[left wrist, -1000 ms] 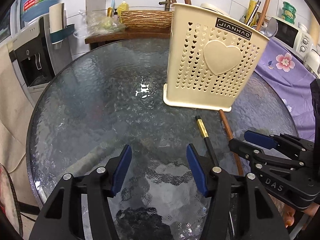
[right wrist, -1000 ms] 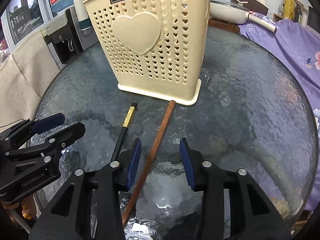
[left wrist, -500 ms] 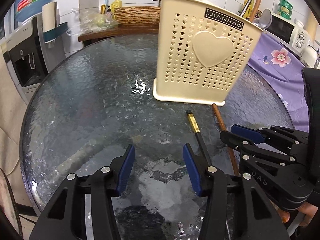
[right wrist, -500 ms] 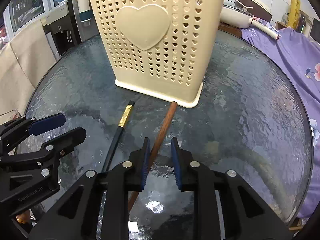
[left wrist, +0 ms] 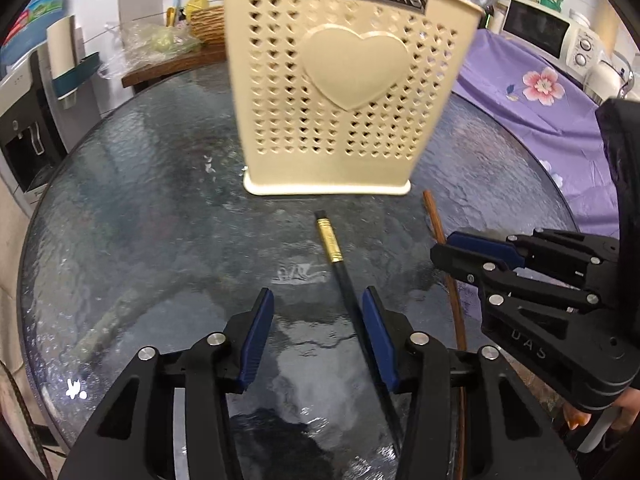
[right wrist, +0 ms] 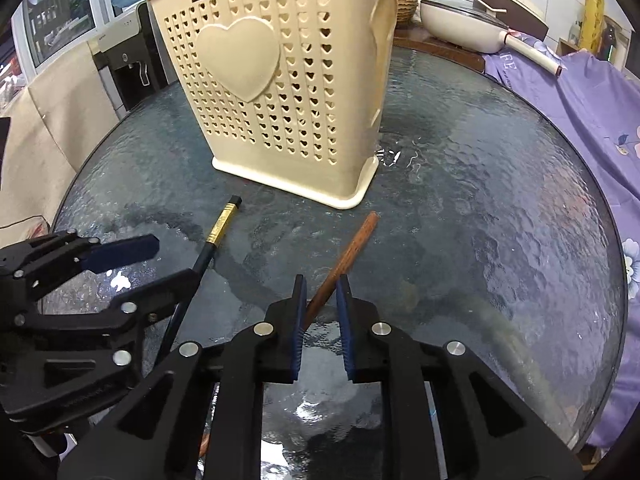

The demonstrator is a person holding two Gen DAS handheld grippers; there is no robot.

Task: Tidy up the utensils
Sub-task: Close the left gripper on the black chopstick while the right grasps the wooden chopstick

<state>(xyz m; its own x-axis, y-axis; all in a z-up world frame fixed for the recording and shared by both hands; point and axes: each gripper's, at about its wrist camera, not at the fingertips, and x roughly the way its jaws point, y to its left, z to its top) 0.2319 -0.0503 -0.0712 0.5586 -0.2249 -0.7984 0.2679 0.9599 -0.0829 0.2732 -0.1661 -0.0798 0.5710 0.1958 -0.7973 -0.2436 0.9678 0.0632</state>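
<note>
Wooden chopstick (right wrist: 340, 264) now sits between your right gripper (right wrist: 322, 312) pads, jaws closing from wide a second ago; your left gripper (left wrist: 316, 336) has slid over the black chopstick (left wrist: 348, 280), jaws closing, not yet touching; both lie on the glass table (right wrist: 500, 200) before the cream holder (right wrist: 280, 92); kitchen clutter behind.

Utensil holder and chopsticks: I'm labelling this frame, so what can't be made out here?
- Utensil holder interior: both views, hidden by its perforated wall.
- Brown chopstick near end: right wrist view, under the right hand-held gripper.
- Black chopstick near end: left wrist view, behind the left hand-held gripper.
</note>
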